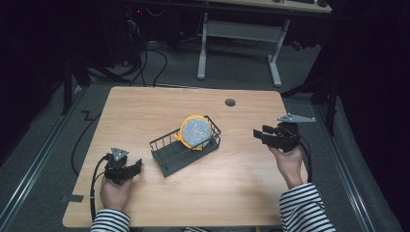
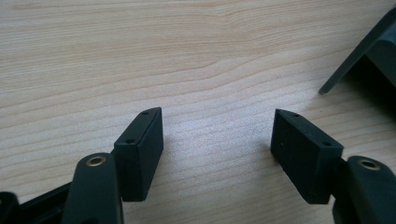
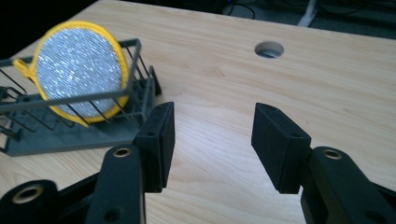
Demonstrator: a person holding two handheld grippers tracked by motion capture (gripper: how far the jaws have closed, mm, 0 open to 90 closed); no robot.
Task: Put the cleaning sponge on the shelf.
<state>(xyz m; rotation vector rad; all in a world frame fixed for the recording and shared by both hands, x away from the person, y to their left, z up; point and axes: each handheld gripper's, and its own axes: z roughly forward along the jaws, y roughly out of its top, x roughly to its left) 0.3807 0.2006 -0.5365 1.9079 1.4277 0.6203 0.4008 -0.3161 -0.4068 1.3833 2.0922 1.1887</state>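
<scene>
From the high view, a dark wire rack (image 1: 186, 145) sits near the middle of the wooden tabletop (image 1: 241, 193), turned at an angle, and a round silver scrubbing pad with a yellow rim (image 1: 195, 131) stands on edge in its far end, leaning against the wires. The left gripper (image 1: 137, 166) rests low near the tabletop's front left, held by a hand in a striped sleeve, apart from the rack's near corner. The right gripper (image 1: 258, 134) is held up at the right side of the rack, its jaws aimed toward it, a clear gap between them. A small round hole (image 1: 230, 102) lies in the tabletop beyond the rack. In the left gripper view, the left gripper (image 2: 217, 144) has its jaws spread wide over bare wood, nothing between them, and a dark corner of the rack (image 2: 369, 51) shows at the upper right. In the right gripper view, the right gripper (image 3: 212, 140) is likewise spread wide and holds nothing; the rack (image 3: 56, 135) with the pad (image 3: 79, 70) upright in it sits at the left, the hole (image 3: 269, 49) farther off.
</scene>
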